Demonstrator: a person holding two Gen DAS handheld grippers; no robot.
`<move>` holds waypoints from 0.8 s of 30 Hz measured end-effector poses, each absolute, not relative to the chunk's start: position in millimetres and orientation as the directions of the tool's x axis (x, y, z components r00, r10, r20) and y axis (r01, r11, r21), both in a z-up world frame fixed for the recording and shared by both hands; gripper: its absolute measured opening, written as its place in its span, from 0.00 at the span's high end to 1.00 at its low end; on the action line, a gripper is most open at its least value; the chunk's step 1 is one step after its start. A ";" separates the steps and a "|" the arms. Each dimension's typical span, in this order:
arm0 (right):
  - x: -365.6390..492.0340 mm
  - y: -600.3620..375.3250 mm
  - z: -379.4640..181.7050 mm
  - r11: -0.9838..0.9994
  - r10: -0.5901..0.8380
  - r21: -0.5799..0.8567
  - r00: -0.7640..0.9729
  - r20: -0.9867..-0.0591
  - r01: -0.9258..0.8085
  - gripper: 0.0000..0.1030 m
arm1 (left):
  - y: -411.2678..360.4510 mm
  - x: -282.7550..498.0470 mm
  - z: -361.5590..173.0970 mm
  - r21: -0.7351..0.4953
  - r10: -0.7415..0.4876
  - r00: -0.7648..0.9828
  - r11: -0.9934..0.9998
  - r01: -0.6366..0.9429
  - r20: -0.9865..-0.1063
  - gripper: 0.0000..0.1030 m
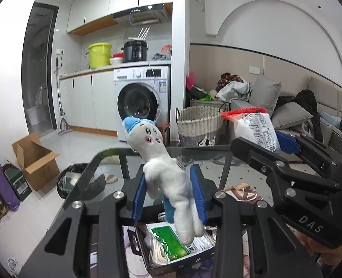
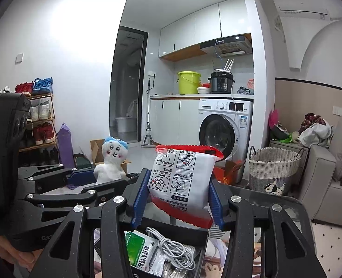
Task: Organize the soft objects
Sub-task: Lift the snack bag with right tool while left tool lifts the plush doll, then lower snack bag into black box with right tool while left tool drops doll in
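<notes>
**Two soft items held over the black tray**

Item 1: plush doll (image 1: 164,173), white with a blue cap and a drawn face. Clamped around the body between the blue pads (image 1: 197,194) of the left gripper (image 1: 168,194), head up and leaning left, legs dangling free below the jaws. It hangs directly over the black tray (image 1: 182,264).

Item 2: soft packet (image 2: 182,183), white with a red toothed edge and printed instruction panels. Pinched at its sides by the right gripper (image 2: 177,199), upright and slightly tilted, also above the tray, which sits just under its lower edge.

Tray contents: a green-and-white sachet (image 2: 139,250), a coiled white cable (image 2: 171,243) and other small bags. Little bare floor shows inside.

Handling, as judged: the step appears to be carrying both items toward a place to set them down. Keep each grip firm but not crushing; the doll is held mid-body, so its loose legs could snag on the tray wall (image 1: 140,238) if lowered carelessly. Lower one item at a time.

Room to move: the two grippers sit close side by side, so sideways travel toward each other is tight. The glass table (image 1: 115,159) beyond is mostly clear, with its rounded far edge near. A woven basket (image 2: 272,169) stands on the floor past the table, well apart.
</notes>
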State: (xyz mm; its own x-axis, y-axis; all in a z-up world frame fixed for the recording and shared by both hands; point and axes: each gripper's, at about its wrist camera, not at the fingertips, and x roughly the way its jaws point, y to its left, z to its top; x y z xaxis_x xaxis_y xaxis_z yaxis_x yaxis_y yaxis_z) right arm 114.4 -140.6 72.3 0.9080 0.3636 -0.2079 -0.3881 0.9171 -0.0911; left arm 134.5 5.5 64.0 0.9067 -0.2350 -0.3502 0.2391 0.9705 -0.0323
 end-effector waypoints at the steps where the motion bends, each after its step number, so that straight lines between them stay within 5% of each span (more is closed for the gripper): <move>1: 116.0 -139.8 70.8 0.917 0.361 -0.096 0.908 -0.214 -0.387 0.55 | 6.0 136.8 62.8 -0.037 -0.236 0.902 0.970 0.239 -0.361 0.66; 11: 142.4 -140.5 53.2 0.922 0.328 -0.095 0.886 -0.326 -0.376 0.55 | 6.6 155.1 51.4 -0.076 -0.247 0.850 0.968 0.240 -0.465 0.65; 24: 195.5 -141.3 -14.3 0.909 0.345 0.027 0.715 -0.608 -0.416 0.55 | -2.3 187.2 -3.0 -0.151 -0.244 0.652 0.969 0.197 -0.718 0.65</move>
